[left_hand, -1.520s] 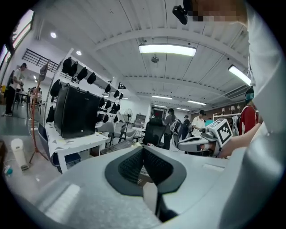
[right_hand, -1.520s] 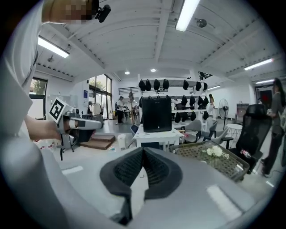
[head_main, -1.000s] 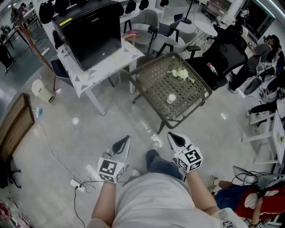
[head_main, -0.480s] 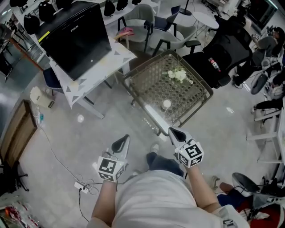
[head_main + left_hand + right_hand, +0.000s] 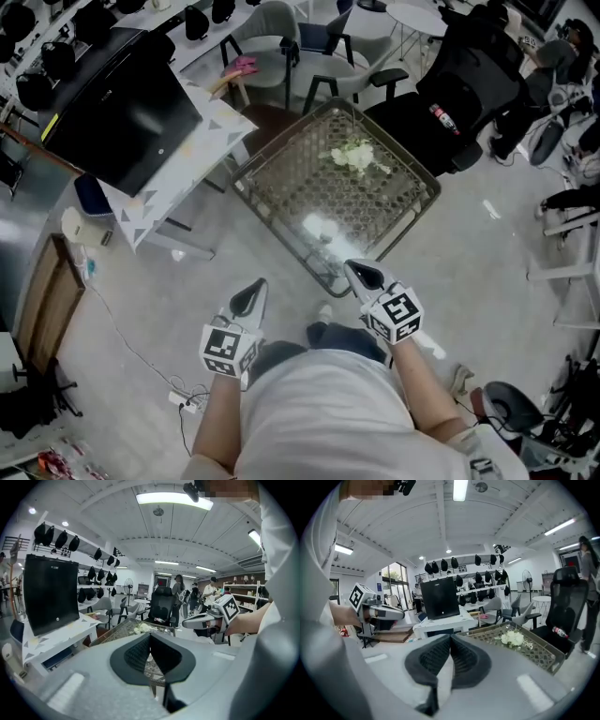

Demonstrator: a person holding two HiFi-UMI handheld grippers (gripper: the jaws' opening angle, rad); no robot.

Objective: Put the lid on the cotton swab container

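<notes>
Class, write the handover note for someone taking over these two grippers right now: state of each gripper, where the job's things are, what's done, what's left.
Left gripper: shut, empty, held low in front of the person, short of the table.
Right gripper: shut, empty, tip close to the table's near edge.
Things: a small white round item sits on the mesh-topped table toward its near side. It is probably the swab container, but too small and glared to tell if a lid is on. A white clump lies farther back. No separate lid can be made out.
Done: nothing that shows.
Left: find the lid, seat it on the container.
</notes>
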